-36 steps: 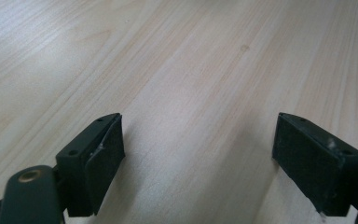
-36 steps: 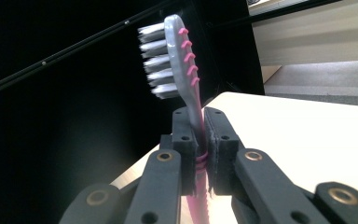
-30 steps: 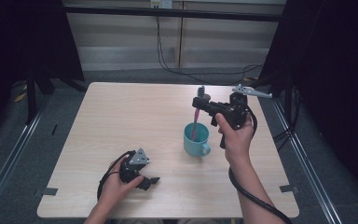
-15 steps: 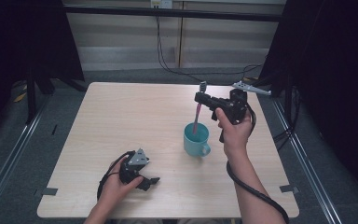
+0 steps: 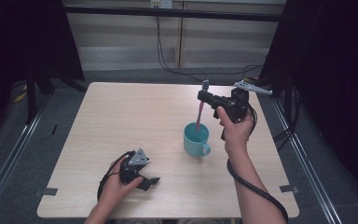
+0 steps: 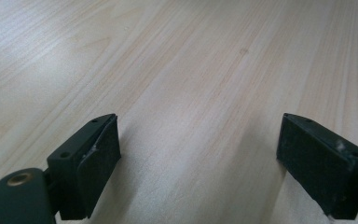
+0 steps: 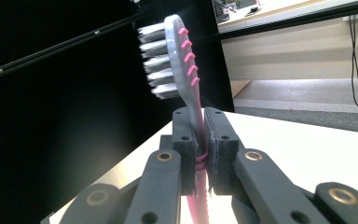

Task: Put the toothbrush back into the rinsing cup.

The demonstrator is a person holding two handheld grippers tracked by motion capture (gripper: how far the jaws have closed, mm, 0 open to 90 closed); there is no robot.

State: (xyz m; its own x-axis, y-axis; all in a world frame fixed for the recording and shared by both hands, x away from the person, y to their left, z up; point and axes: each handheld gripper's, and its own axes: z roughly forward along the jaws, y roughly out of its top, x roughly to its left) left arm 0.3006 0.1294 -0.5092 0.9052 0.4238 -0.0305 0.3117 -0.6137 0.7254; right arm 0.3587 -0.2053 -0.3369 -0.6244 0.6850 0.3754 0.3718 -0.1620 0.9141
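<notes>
table (image 5: pixel 121 116): pale wood top, bare apart from the mug and the two hands working on it
mug (image 5: pixel 196 139): teal, upright right of centre, handle turned toward the person's side; has not shifted over the last second
right gripper (image 5: pixel 204 96): held up over the far side of the mug, jaws clenched on the toothbrush neck just under the head; against a second ago it sits a touch lower and nearer the mug, grip unchanged
left gripper (image 5: pixel 148 180): resting on the near left of the table under the left hand, jaws spread wide with bare wood between the pads (image 6: pixel 100 154); no move in the last second
toothbrush (image 5: pixel 199 113): pink handle, grey head, bristles up; hangs near-vertical from the right jaws with its lower end dipping inside the mug rim
change: handle tip now down in the mug mouth, a small descent only
reading: looks like the placing step is nearly done; a release should leave the brush standing in the mug
</notes>
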